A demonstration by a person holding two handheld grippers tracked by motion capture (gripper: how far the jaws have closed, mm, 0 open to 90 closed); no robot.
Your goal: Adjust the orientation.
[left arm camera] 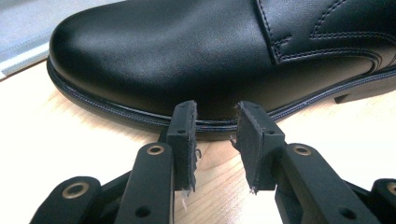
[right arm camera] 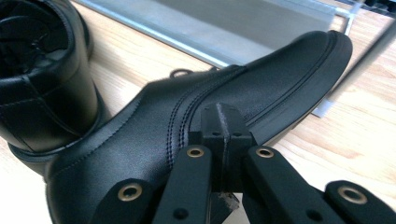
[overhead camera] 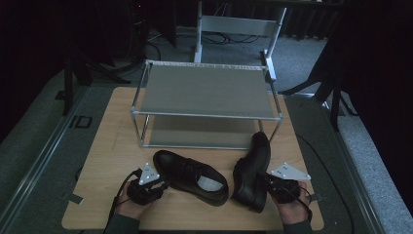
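Two black shoes on the counter (overhead camera: 117,146): right gripper (right arm camera: 223,122) clenched against the tilted shoe (right arm camera: 187,121), left gripper (left arm camera: 215,122) released beside the flat shoe (left arm camera: 187,51).

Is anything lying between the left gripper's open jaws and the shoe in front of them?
Nothing visible does. The left gripper stands with its jaws parted right at the sole edge of the left shoe, with only bare table around them. The other shoe lies off to the side.
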